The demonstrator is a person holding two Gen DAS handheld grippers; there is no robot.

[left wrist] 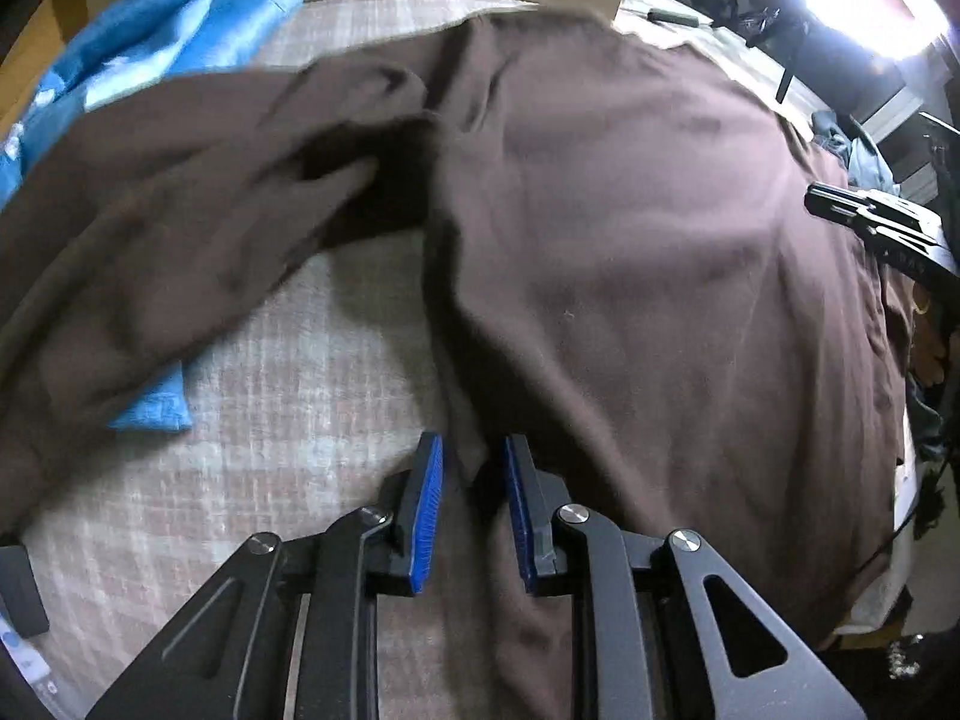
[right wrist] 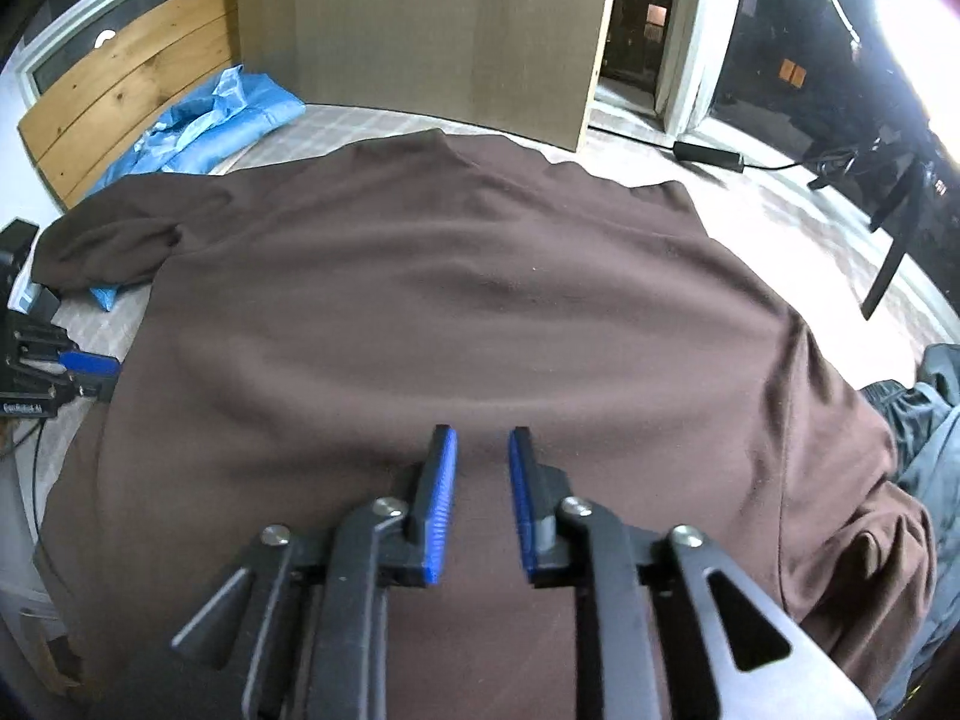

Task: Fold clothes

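A brown long-sleeved garment (left wrist: 630,252) lies spread over the plaid bedsheet (left wrist: 258,450), its left sleeve (left wrist: 150,228) bunched out to the side. My left gripper (left wrist: 474,468) is at the garment's left edge, and a fold of that edge stands between its blue pads, gripped. In the right wrist view the garment (right wrist: 450,300) fills the middle. My right gripper (right wrist: 483,450) hovers over its near part with the pads apart and nothing pinched between them. Each gripper shows in the other's view: the right gripper (left wrist: 864,216), and the left gripper (right wrist: 96,369).
A blue garment (right wrist: 222,120) lies crumpled at the far left by the wooden headboard (right wrist: 120,90). A tan panel (right wrist: 420,30) stands behind the bed. Grey clothing (right wrist: 924,420) sits at the right edge. A black power brick (right wrist: 708,153) lies on the floor beyond.
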